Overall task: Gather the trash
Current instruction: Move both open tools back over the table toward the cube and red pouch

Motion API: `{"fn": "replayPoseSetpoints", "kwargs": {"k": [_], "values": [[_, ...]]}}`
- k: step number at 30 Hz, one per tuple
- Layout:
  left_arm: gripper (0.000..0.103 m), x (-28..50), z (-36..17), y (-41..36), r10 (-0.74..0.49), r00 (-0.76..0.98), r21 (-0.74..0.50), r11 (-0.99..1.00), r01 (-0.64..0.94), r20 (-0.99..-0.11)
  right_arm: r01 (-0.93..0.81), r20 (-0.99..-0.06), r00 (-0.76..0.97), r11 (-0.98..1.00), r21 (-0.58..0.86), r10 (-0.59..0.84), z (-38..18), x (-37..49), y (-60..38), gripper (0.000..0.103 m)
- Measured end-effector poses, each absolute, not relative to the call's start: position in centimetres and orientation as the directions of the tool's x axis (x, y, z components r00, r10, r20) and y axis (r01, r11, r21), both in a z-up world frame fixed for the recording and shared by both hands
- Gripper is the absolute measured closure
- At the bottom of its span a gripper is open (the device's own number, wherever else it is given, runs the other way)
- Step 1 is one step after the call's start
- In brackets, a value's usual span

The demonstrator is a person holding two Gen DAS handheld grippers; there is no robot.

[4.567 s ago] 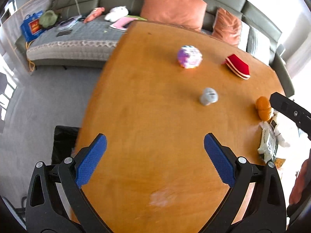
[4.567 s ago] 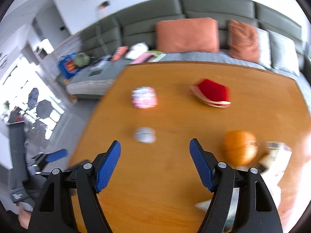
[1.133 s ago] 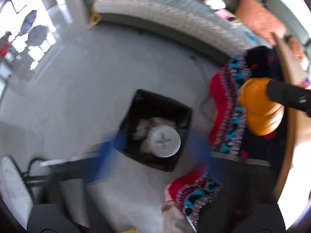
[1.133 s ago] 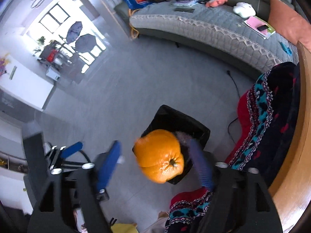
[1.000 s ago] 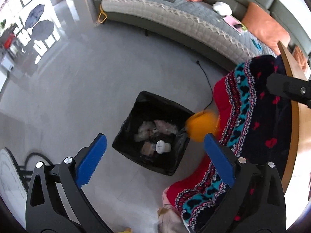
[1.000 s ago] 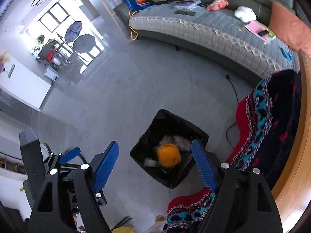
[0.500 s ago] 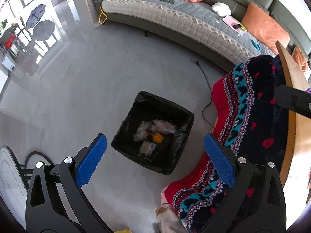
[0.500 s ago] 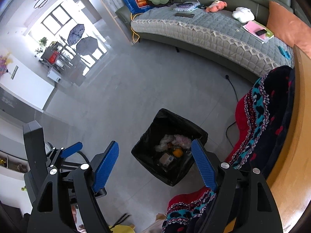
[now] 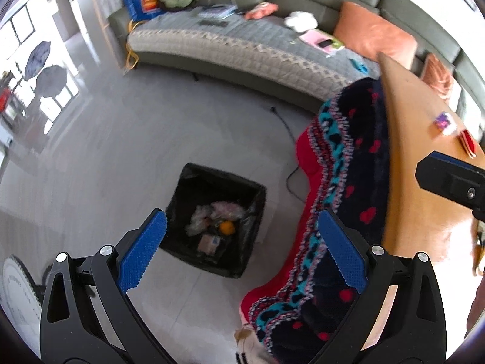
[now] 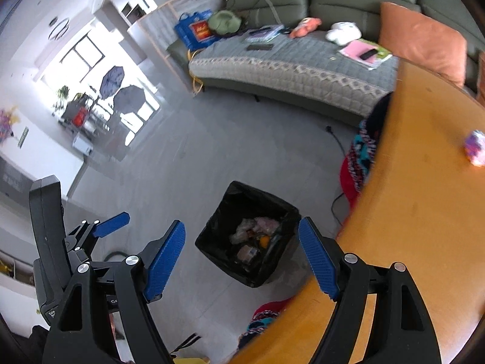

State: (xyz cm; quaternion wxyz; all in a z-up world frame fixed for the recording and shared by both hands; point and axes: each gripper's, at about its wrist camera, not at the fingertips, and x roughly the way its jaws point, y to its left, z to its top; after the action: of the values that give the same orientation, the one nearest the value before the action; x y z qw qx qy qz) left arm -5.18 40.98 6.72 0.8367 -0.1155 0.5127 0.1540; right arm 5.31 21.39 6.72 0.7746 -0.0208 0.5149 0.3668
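The orange lies in the black-lined trash bin on the floor, among wrappers; it is round, its stem direction unclear. Above the bin, the left gripper and right gripper both hang spread and empty beside the wooden table.

Black left gripper, right gripper, blue ribbed pads, silver screws.

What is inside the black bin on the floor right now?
The black bin holds an orange, crumpled pale wrappers and a small printed packet. Whatever lies beneath that top layer is covered, and the dark liner hides the bottom.
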Motion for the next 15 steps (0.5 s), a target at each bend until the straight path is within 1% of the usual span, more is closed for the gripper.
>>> {"fn": "replayPoseSetpoints", "kwargs": {"k": [10, 15], "values": [[0.006, -1.2, 9.5, 30.2, 0.077, 0.491, -0.044, 0.972, -0.230, -0.867, -0.500, -0.781, 0.320, 0.795, 0.342, 0.537, 9.0, 7.0, 9.7, 0.025], [0.006, 1.0, 10.0, 24.9, 0.040, 0.508, -0.049, 0.986, -0.160, -0.861, -0.443, -0.775, 0.366, 0.829, 0.342, 0.516, 9.0, 8.3, 4.4, 0.025]]}}
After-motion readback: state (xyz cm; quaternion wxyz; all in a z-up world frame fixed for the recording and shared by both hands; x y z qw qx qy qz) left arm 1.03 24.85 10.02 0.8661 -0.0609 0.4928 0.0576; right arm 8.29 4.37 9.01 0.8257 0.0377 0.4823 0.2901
